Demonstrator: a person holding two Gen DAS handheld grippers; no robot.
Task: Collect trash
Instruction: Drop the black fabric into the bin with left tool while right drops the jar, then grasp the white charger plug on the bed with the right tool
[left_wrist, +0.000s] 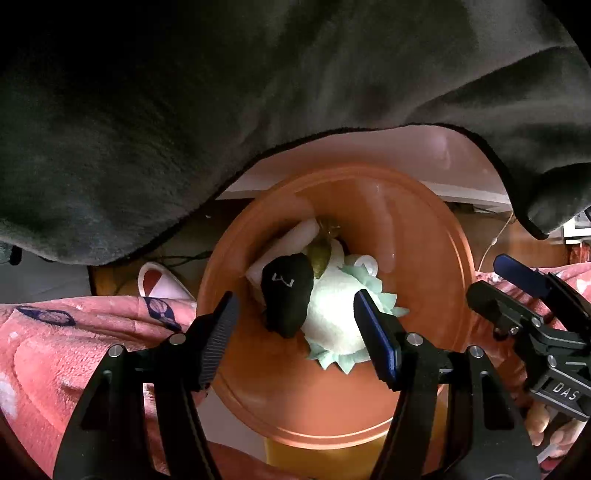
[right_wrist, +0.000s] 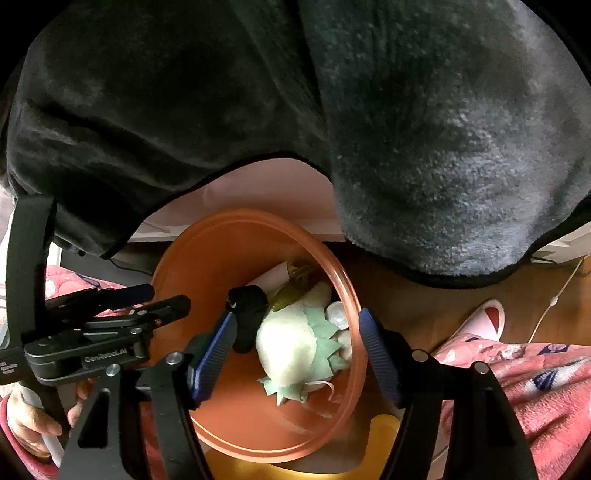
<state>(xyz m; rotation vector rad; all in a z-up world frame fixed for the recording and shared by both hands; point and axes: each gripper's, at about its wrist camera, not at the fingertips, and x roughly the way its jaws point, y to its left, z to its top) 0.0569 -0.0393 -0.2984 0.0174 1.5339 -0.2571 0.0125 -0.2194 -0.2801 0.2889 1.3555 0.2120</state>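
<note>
Trash in an orange bin (left_wrist: 436, 258).
Left gripper (left_wrist: 295, 325) and right gripper (right_wrist: 295, 350) hang over it, jaws apart and empty, above a black sock (left_wrist: 286, 295) and white tissue (left_wrist: 336, 317).

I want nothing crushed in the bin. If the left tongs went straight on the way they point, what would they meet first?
Probably the black rounded object lying on the white-and-green crumpled paper inside the orange plastic bin. The left tongs are open; depth is hard to judge.
</note>
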